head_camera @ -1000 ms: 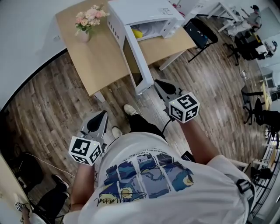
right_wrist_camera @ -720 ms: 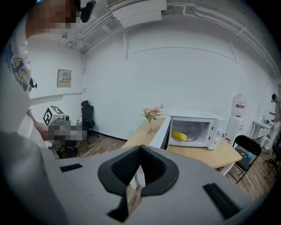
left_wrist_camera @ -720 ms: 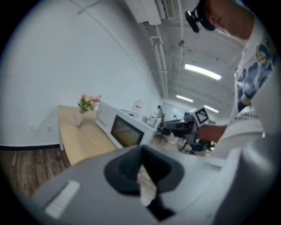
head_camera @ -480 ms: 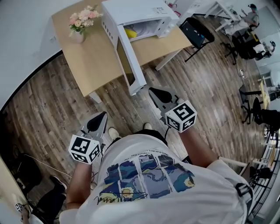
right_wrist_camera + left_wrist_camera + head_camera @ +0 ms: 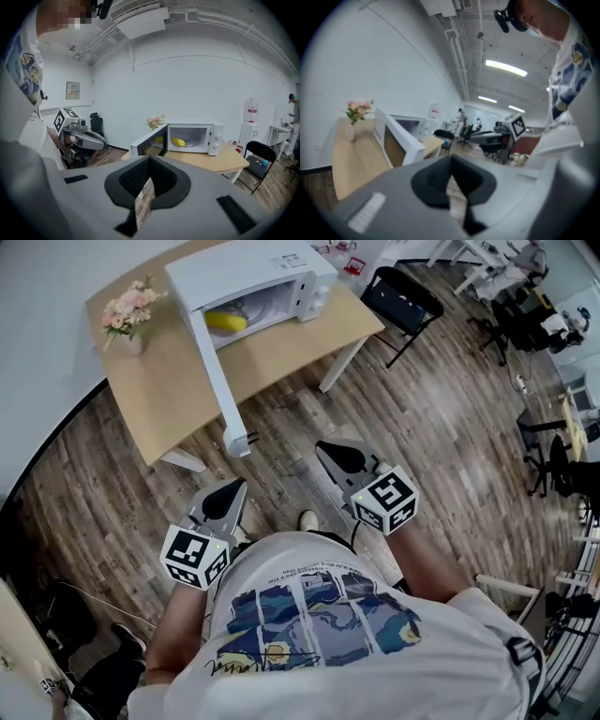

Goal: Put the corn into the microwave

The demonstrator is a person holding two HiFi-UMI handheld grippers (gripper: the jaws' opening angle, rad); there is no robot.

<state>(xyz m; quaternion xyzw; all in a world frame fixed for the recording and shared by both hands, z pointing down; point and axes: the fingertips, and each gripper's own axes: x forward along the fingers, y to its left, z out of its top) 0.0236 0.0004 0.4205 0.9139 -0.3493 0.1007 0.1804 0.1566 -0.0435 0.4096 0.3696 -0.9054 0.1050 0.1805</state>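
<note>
Corn (image 5: 226,321) already inside microwave (image 5: 253,268) at the table's (image 5: 150,399) far edge, door (image 5: 212,362) hanging wide open: placing step judged done. Left gripper (image 5: 230,493) and right gripper (image 5: 330,451) well back from the table, jaws pressed together, holding nothing. Next, probably: reach to the door and push it closed.

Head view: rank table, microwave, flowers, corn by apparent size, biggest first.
1. table
2. microwave, door open
3. flowers, vase included
4. corn, inside the microwave

All sit at a similar distance from the camera, so the order is safe.
</note>
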